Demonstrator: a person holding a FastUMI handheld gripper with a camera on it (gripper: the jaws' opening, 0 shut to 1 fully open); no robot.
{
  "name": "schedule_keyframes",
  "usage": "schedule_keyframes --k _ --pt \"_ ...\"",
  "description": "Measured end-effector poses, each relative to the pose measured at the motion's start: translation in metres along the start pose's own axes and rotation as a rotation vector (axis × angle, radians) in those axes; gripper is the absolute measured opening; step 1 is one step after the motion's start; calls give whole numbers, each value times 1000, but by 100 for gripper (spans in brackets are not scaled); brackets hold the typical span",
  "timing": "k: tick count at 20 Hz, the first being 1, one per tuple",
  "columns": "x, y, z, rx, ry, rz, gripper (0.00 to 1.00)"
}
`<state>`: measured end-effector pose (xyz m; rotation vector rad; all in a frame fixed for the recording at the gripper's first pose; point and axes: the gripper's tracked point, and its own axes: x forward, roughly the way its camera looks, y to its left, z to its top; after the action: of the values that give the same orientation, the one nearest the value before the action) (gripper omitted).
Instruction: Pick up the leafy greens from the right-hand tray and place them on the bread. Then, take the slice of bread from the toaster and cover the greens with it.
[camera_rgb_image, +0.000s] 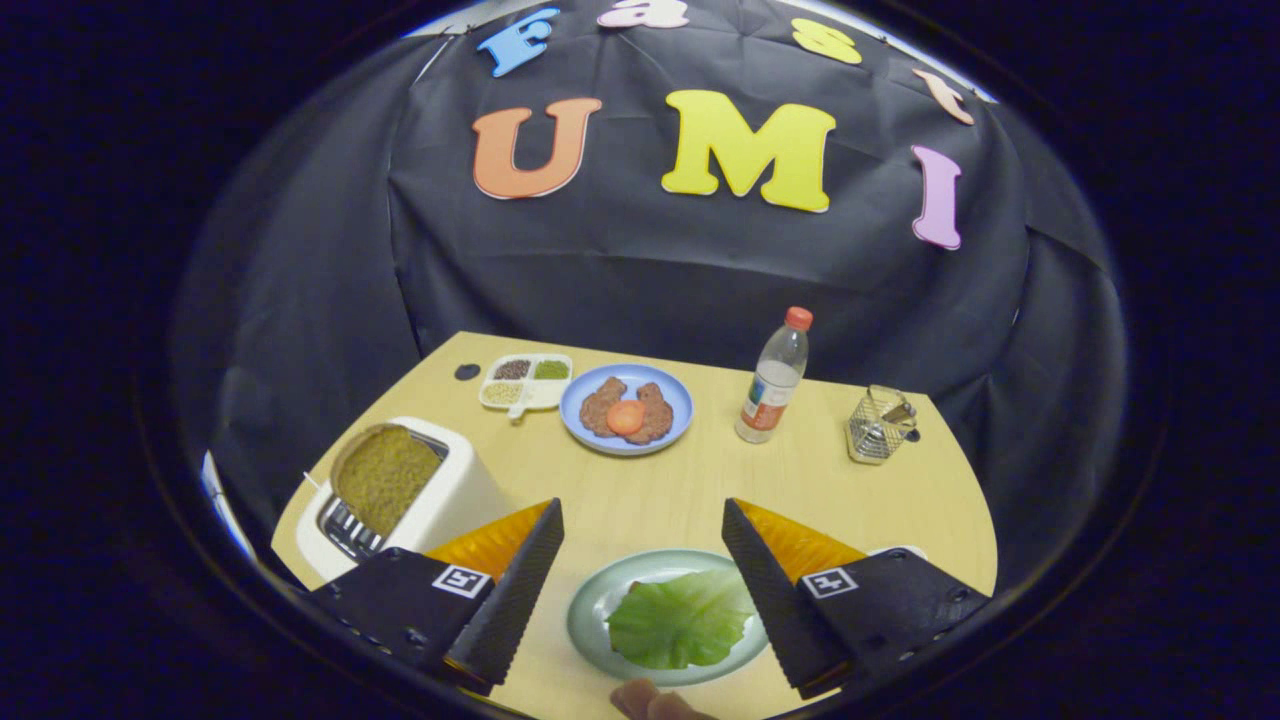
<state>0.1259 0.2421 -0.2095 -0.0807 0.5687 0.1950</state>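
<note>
The gripper (640, 560) is held wide open over the lettuce leaf (680, 620) at the table's (700, 480) near edge; the leaf should be pinched centrally.

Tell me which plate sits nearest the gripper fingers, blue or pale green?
The pale green plate holding the lettuce leaf: it lies between the open gripper fingers. The blue plate, with patties and tomato slice, sits well beyond them.

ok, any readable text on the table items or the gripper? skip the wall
Bottle label: print too small to read.
Marker squares on the gripper: coded patterns, no words or numbers.
No readable text on anything else on the table.
The gripper is open, with the leafy greens on their plate between its fingers.
</note>
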Motion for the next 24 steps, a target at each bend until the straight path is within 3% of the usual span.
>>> schedule_keyframes --k 5,15,18,24 --pt "-16 57 23 39 -21 42 96" --pt "-18 173 32 -8 14 116 94" --pt "-6 179 27 -17 33 61 90" --pt "26 183 3 -7 142 -40 73"
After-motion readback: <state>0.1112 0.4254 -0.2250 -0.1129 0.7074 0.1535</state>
